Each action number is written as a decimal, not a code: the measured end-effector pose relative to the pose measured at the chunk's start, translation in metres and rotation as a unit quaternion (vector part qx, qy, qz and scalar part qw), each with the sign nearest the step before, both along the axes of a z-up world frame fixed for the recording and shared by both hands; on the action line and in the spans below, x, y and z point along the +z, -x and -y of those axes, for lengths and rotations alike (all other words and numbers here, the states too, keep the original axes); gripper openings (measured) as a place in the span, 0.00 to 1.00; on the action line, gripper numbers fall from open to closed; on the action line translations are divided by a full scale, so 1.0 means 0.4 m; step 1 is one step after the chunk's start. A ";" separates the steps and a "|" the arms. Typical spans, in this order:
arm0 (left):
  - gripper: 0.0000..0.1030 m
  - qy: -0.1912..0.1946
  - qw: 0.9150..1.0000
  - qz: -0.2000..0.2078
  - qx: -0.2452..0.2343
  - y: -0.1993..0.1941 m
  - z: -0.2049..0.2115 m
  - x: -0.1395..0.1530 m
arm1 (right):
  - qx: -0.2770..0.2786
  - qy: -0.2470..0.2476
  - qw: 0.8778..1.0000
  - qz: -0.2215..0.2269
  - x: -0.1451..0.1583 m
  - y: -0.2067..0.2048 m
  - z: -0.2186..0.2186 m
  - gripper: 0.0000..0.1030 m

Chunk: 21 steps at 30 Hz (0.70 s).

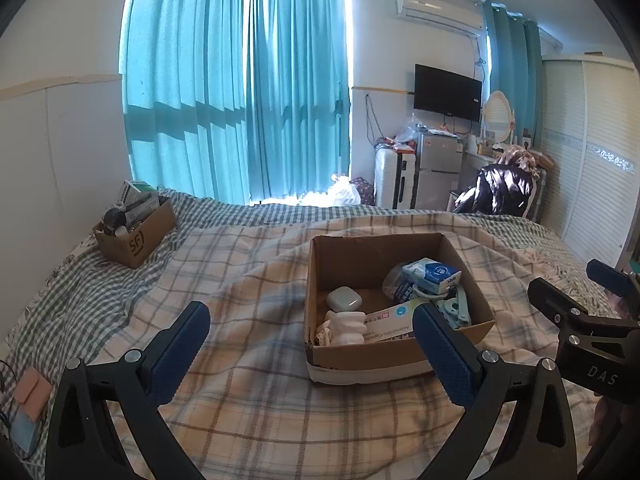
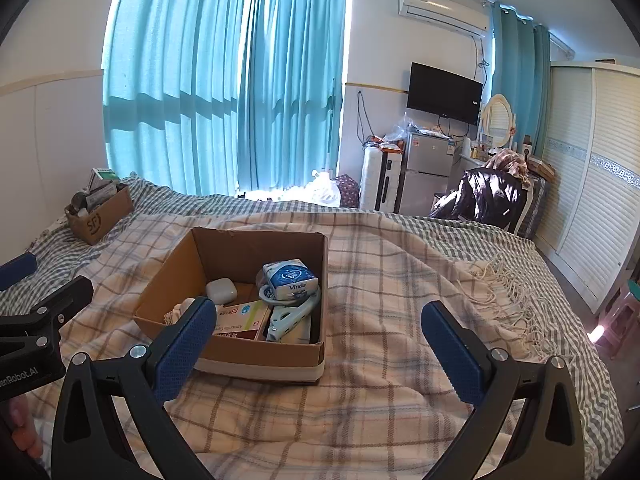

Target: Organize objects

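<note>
An open cardboard box sits on the plaid blanket in front of me. In it lie a blue tissue pack, a grey earbud case, a white rolled cloth, a flat medicine box and a pale blue hanger-like piece. My left gripper is open and empty, just in front of the box. My right gripper is open and empty over the box's near right corner.
A second cardboard box full of small items stands at the bed's far left. A pink wallet lies at the near left edge. A fringed blanket edge, a wardrobe, a fridge and a chair stand to the right.
</note>
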<state>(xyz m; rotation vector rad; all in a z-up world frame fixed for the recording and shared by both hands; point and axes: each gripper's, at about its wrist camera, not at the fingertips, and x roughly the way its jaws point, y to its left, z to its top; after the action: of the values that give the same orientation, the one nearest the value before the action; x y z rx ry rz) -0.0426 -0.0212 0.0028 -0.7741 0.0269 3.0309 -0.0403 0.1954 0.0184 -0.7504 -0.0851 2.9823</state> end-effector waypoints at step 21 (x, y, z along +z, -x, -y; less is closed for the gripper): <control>1.00 0.000 1.000 -0.007 -0.004 -0.005 -0.005 0.002 | -0.001 0.001 1.000 0.003 -0.001 0.002 -0.001 1.00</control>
<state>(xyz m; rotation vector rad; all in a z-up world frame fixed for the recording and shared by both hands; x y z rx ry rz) -0.0407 -0.0190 0.0037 -0.7503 0.0309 3.0302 -0.0409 0.1959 0.0180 -0.7604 -0.0804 2.9781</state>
